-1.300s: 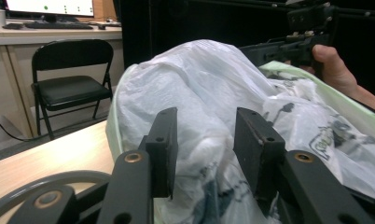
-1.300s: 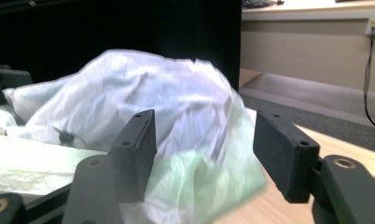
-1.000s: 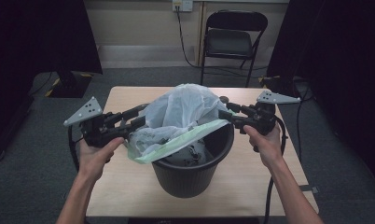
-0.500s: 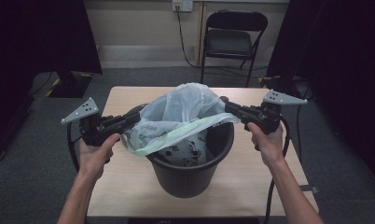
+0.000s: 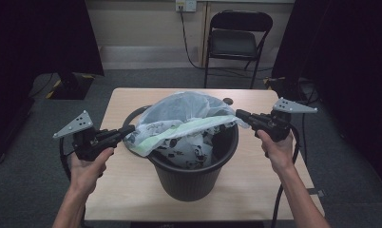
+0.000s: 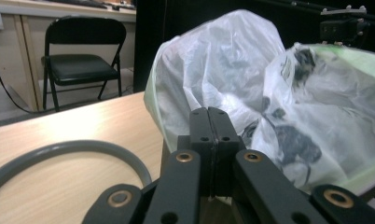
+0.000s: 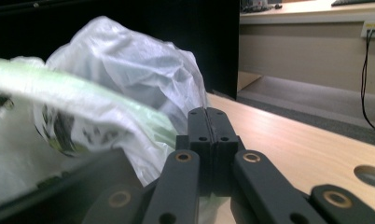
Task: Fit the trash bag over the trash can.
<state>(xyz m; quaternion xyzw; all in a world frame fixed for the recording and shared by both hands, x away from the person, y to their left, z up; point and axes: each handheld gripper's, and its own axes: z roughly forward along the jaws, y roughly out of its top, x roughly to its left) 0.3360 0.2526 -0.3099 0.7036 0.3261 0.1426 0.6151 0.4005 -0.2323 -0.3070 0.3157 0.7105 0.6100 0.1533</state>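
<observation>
A black bin stands in the middle of the wooden table. A thin white bag with a pale green rim and dark prints is stretched across its mouth and bulges up at the back. My left gripper is at the bin's left rim; its jaws have just been closing and now pinch the bag's left edge. At the right rim my right gripper has closed the same way on the bag's right edge. The left gripper and the right gripper each show jaws pressed together, with the bag just beyond.
A grey ring lies on the table left of and behind the bin. There is a round hole in the tabletop near the far edge. A black folding chair stands beyond the table.
My left gripper has moved left and a little down, my right one slightly to the right. The bag's mouth is pulled wider and lower over the bin.
</observation>
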